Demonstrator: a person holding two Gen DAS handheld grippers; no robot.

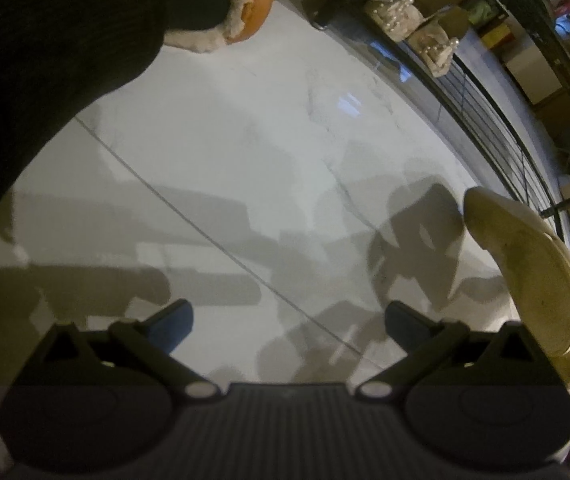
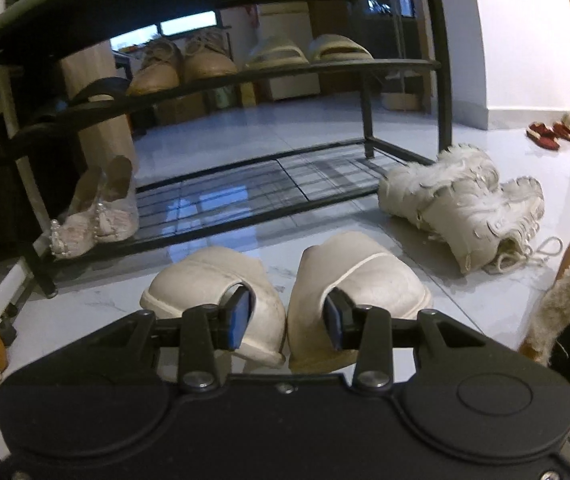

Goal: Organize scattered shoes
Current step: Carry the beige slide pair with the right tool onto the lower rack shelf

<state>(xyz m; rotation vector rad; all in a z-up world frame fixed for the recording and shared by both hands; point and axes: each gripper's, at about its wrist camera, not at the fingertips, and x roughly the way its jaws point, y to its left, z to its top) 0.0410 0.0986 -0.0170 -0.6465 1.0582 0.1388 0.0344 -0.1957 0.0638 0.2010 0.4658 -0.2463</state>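
**Q:** Left to right, what stands where, and how far along is the sorting?

**A:** On my right wrist view: a pearl-trimmed pair of flats sits at the left end of the shoe rack's wire bottom shelf. The middle shelf carries tan lace-up shoes, then cream slides. On the floor before the rack lie two cream slippers side by side, then a fluffy white pair of boots tipped over just beside the rack's right leg, and far right, well apart, red slippers by the wall. I judge the job partly done: three pairs shelved, at least three pairs on the tiles.

**Q:** And the tools?

**A:** My right gripper has one blue pad inside each cream slipper's opening, the two inner walls between them; whether it pinches them firmly I cannot tell. My left gripper hangs spread wide over bare tile, holding nothing; a cream sole shows at its right, probably one of those slippers.

**Q:** Room to move?

**A:** The bottom shelf is free to the right of the flats. The shelf lip and upright legs are the edges to clear.
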